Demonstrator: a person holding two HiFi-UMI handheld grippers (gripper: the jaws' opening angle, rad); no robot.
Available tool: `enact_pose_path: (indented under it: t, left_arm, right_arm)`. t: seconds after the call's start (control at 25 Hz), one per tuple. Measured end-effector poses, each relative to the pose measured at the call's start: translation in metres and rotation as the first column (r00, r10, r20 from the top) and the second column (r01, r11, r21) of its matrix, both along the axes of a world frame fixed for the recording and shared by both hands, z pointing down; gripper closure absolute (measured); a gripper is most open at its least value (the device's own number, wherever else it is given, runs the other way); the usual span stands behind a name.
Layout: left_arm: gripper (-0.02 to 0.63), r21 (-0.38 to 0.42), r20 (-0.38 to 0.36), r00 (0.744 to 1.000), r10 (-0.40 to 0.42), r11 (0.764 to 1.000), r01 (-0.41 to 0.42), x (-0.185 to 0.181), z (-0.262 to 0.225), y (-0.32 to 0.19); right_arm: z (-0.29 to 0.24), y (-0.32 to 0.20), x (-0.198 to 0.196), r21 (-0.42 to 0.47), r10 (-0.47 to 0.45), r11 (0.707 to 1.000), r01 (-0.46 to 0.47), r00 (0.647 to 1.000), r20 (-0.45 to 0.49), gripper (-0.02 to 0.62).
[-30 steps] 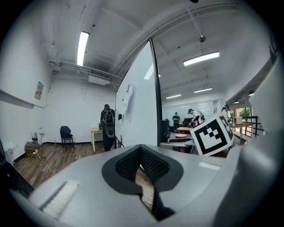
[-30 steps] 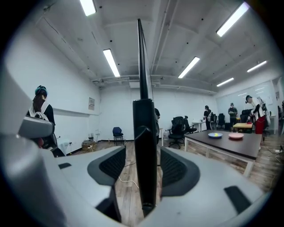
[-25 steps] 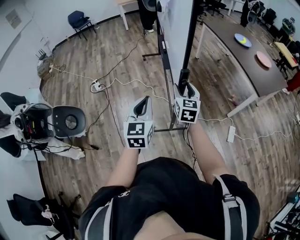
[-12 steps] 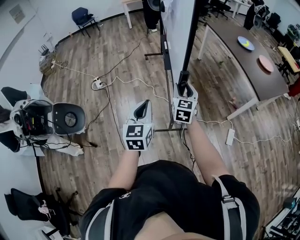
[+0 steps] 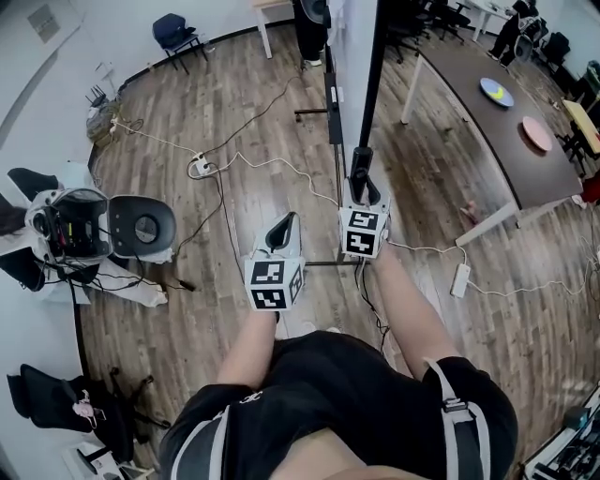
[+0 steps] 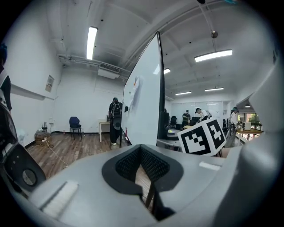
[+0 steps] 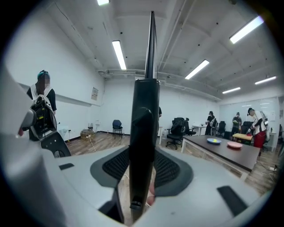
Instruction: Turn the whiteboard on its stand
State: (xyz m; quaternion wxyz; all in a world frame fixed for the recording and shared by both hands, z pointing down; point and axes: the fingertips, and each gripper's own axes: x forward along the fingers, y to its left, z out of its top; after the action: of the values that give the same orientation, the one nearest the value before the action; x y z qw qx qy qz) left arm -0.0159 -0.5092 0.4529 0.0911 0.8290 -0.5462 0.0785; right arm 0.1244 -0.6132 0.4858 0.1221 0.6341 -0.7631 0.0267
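The whiteboard stands upright on its wheeled stand, edge-on to me, with a black frame post along its near edge. My right gripper is at that post, just below a black clamp. In the right gripper view the post fills the space between the pads of the right gripper. The jaws are closing on it and no gap shows at either side. My left gripper hangs to the left of the stand with its tips together and nothing held. In the left gripper view the whiteboard rises beyond the left gripper.
The stand's foot bar lies on the wood floor below my grippers. White cables and a power strip run past it, another strip at the right. A dark table with plates stands right; bags and gear left. A person stands behind the board.
The right gripper's jaws have drawn in around the black post and the gripper sits slightly lower in the picture. The left gripper has hardly moved.
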Motion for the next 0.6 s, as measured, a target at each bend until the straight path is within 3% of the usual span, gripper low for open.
enact_pose_path:
  t: [0.6]
  left_arm:
    - [0.600, -0.012, 0.042, 0.999, -0.021, 1.000, 0.022, 0.000, 0.007, 0.044]
  right_arm:
    - [-0.001, 0.037, 0.013, -0.009, 0.025, 1.000, -0.024, 0.999, 0.041, 0.420]
